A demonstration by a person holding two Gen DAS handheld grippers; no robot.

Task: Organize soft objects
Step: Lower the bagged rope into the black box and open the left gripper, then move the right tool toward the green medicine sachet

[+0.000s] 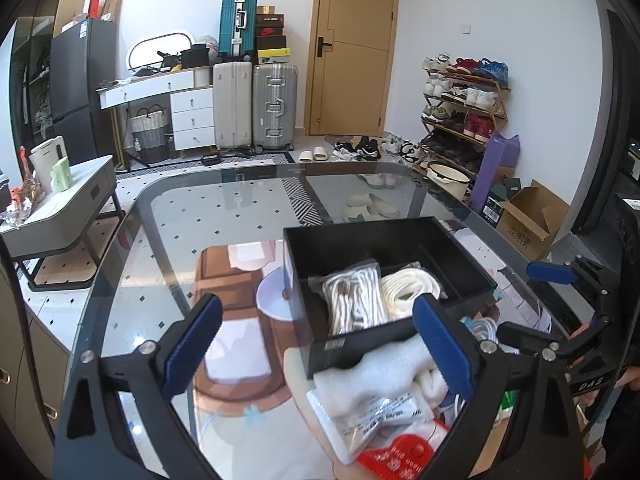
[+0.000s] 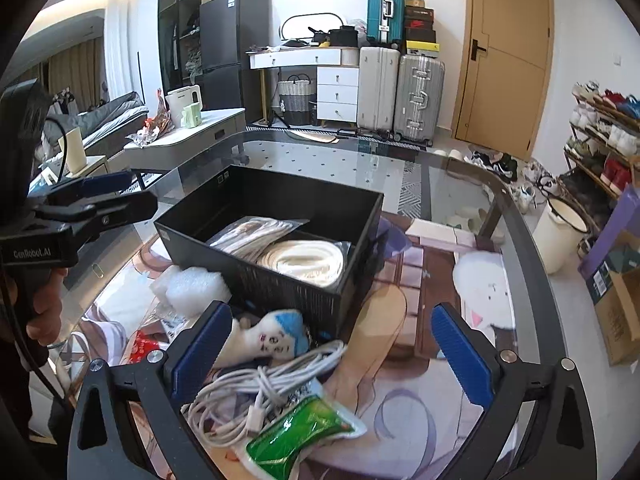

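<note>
Now, in the left view, the left gripper [image 1: 316,344] is spread wide and empty near the black plastic box [image 1: 304,248], where white rope [image 1: 408,286] is kept tidy. In the right view, the right gripper [image 2: 332,350] is spread over the white cable [image 2: 256,384], likely picked next.

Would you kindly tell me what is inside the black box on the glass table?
The black box holds a bagged cord bundle and a coiled white rope. The box floor beneath them is covered.
</note>
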